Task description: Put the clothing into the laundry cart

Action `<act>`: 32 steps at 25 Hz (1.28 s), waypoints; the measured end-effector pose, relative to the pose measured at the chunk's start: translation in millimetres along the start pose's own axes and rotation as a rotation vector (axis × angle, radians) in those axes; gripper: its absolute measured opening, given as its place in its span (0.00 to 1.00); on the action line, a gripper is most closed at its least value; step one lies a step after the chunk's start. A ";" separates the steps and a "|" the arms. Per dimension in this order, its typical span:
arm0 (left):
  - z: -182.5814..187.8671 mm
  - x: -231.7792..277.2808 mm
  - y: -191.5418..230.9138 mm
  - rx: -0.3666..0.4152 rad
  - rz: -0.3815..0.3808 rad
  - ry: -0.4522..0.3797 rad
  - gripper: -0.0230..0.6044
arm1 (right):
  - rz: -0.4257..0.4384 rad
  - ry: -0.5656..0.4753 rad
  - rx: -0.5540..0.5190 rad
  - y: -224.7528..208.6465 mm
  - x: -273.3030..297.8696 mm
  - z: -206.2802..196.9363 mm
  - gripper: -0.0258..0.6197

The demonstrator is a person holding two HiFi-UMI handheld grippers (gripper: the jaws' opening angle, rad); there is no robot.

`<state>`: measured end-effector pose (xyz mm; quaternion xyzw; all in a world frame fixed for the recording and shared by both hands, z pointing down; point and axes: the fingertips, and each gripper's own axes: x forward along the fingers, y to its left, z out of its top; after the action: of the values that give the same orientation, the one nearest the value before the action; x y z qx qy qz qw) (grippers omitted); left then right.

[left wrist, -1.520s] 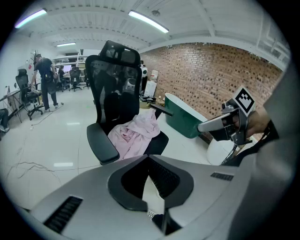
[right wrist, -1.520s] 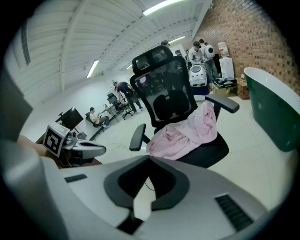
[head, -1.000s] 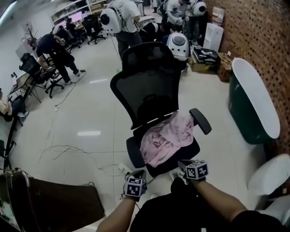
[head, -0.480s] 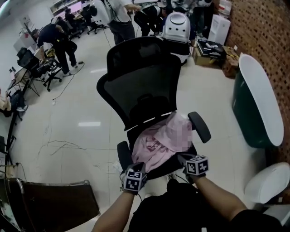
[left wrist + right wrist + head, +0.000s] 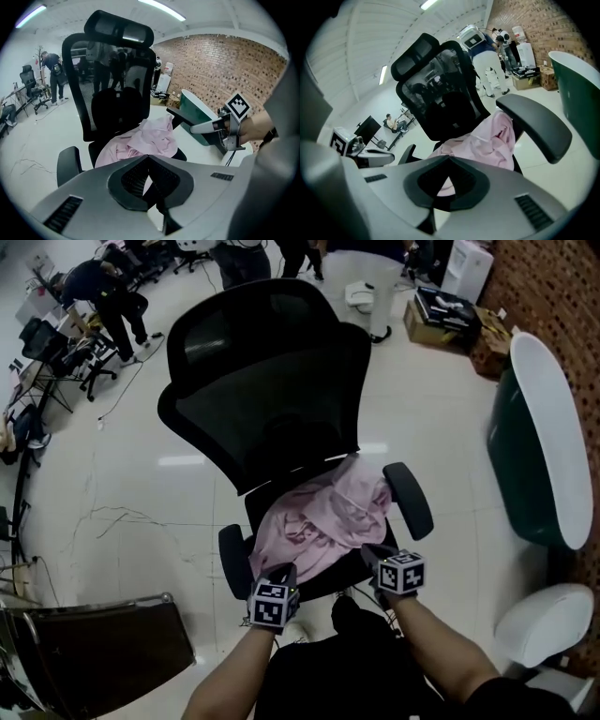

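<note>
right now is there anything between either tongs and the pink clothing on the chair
Nothing visible. The pink clothing lies uncovered on the chair seat. The left tongs and right tongs are both closed at the seat's front edge, facing it. The armrests flank the garment at the sides, not across the approach.

Head view steeply down, gripper views low, all on chair (image 5: 267,371)
</note>
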<state>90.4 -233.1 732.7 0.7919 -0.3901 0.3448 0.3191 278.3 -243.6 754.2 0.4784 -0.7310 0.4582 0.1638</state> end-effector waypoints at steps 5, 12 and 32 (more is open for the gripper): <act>-1.4 26.1 -5.3 -0.036 0.005 0.034 0.04 | -0.002 0.002 0.049 -35.8 26.5 21.4 0.07; 6.2 61.9 5.5 -0.091 0.034 0.047 0.04 | -0.001 -0.026 0.101 -59.4 55.6 47.1 0.08; 18.1 179.4 20.7 -0.097 0.007 0.105 0.04 | -0.128 -0.106 0.237 -139.5 134.3 71.5 0.78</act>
<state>160.6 -328.7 870.2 0.7548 -0.3919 0.3678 0.3760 345.4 -393.6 879.2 0.5636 -0.6473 0.5041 0.0962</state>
